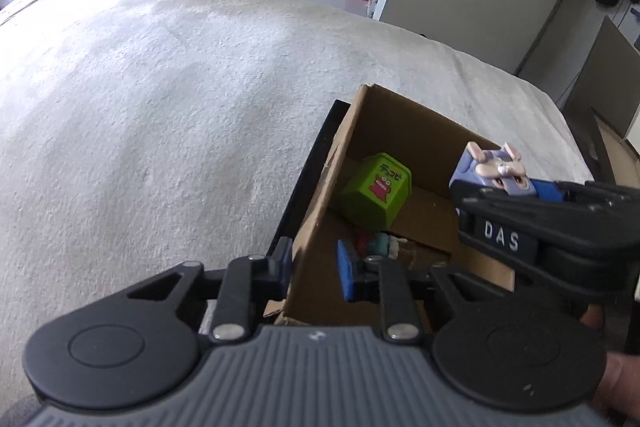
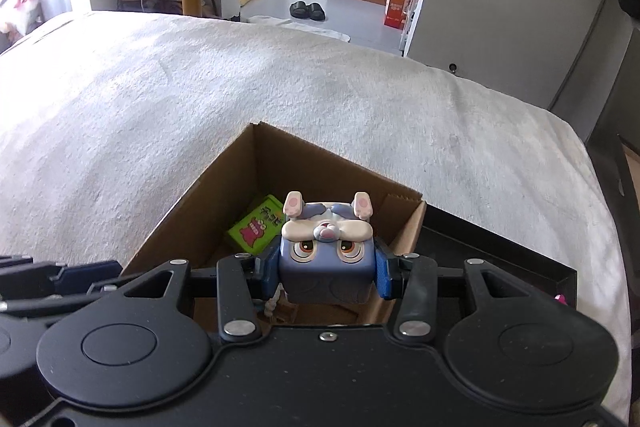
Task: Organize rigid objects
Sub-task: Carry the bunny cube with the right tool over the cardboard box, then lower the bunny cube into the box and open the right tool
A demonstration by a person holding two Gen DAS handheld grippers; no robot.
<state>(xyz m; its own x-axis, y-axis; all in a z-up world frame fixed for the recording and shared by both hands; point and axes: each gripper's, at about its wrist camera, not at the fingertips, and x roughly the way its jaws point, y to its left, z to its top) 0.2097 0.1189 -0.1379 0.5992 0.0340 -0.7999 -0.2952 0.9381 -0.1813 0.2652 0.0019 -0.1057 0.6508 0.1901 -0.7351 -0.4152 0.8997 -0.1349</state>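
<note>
A blue cube toy with a rabbit face (image 2: 326, 259) is clamped between the blue pads of my right gripper (image 2: 326, 269), above the open cardboard box (image 2: 316, 159). In the left wrist view the same toy (image 1: 494, 173) and right gripper (image 1: 512, 189) hang over the box's right side. My left gripper (image 1: 316, 267) straddles the box's left wall (image 1: 320, 211). Its outer pad lies against the wall. The inner pad's blue face shows clear of the cardboard. A green toy box (image 1: 376, 193) and small figures (image 1: 380, 243) lie inside.
The box stands on a black tray (image 2: 500, 251), on a wide white textured blanket (image 1: 160, 107). A small pink item (image 2: 561, 299) shows at the tray's right edge. A hand (image 1: 616, 383) grips the left tool. Beyond the blanket are a floor, slippers (image 2: 307, 10) and furniture.
</note>
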